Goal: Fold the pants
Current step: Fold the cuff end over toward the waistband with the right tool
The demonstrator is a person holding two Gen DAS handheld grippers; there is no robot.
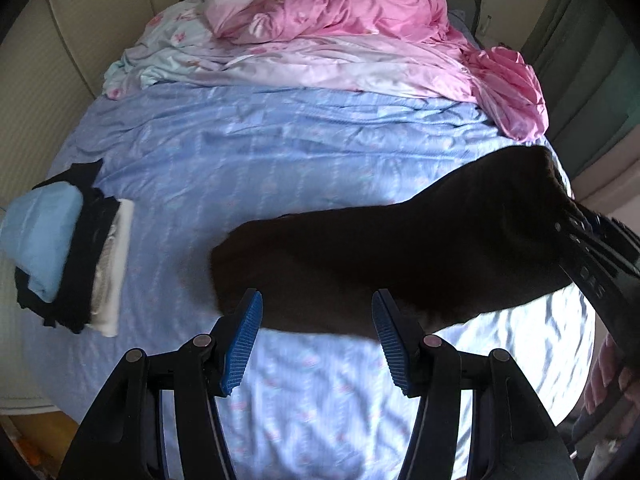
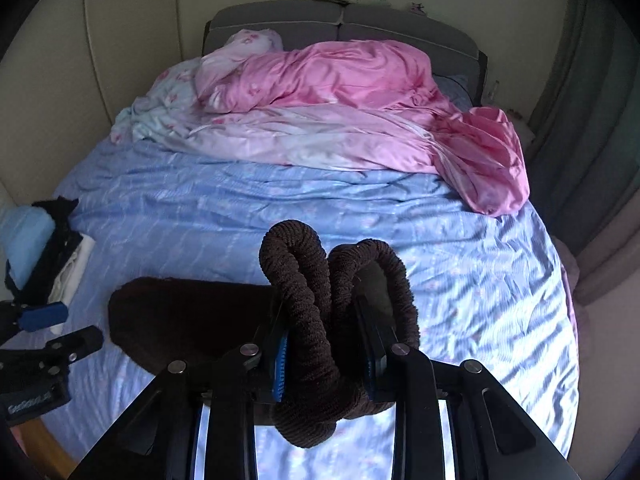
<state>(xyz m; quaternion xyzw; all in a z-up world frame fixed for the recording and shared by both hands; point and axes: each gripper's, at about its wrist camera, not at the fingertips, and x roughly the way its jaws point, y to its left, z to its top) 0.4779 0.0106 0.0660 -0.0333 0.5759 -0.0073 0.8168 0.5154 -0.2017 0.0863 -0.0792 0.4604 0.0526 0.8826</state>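
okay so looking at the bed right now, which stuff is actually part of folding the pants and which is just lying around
Part of the job:
- dark brown pants, bunched between the jaws of the right gripper
- left gripper, jaws apart, holding nothing

Just lying about:
- pink duvet
- stack of folded clothes at the bed's left edge
- blue bedsheet
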